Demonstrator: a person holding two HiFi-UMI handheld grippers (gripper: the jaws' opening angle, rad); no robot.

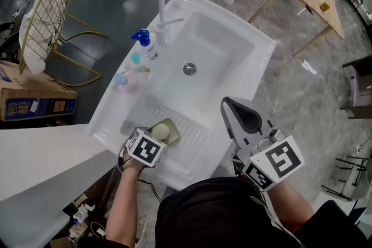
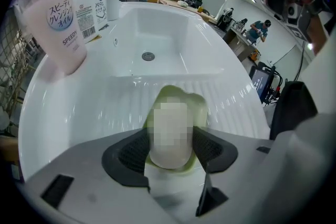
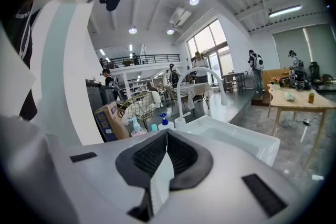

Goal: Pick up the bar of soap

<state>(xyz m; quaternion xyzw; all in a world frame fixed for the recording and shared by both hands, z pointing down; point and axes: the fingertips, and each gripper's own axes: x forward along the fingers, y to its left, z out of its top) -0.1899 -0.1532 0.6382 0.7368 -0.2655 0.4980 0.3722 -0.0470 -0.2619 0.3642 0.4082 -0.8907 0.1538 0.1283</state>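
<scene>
While my left gripper (image 2: 171,145) pinches the bar of soap (image 2: 170,120), seated in its green soap dish (image 2: 198,105) on the ribbed drainboard (image 2: 121,99), my right gripper (image 3: 164,162) hangs pressed together, empty. Risk: slick soap squirts free, or stuck dish lifts along.

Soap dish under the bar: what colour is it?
Pale yellow-green; the soap dish shows best in the left gripper view, beneath the bar of soap.

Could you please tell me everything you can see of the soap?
The soap is a pale cream, rounded, smooth bar. It lies in a light green dish on the white ribbed drainboard. The left gripper is shut on it, with its fingers against both sides.
</scene>
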